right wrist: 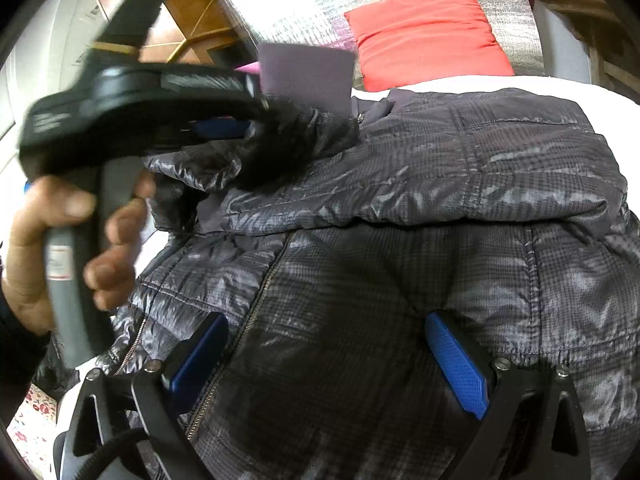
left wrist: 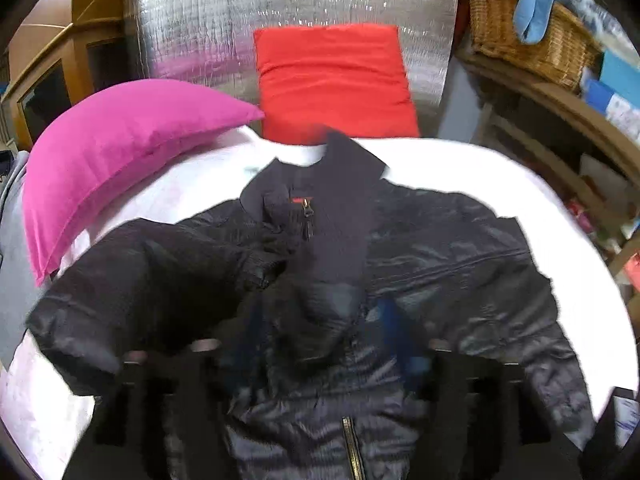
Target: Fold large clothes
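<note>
A dark quilted jacket (left wrist: 460, 264) lies front up on a white bed (left wrist: 500, 172), collar toward the pillows, zipper down the middle. It also fills the right wrist view (right wrist: 420, 208). My left gripper (left wrist: 320, 344) holds a bunch of dark jacket fabric, a sleeve or left front, between its blurred fingers, lifted over the jacket's middle. In the right wrist view it (right wrist: 224, 128) shows at upper left in a hand, jaws closed on dark cloth. My right gripper (right wrist: 328, 356) is open, blue pads (right wrist: 456, 364) wide apart, low over the jacket's lower front.
A pink pillow (left wrist: 120, 152) lies at the bed's left head, a red pillow (left wrist: 332, 84) leans on a silver foil panel (left wrist: 280, 12). A wicker basket (left wrist: 528, 36) and wooden shelves stand at the right. A wooden cabinet (left wrist: 52, 76) stands at the left.
</note>
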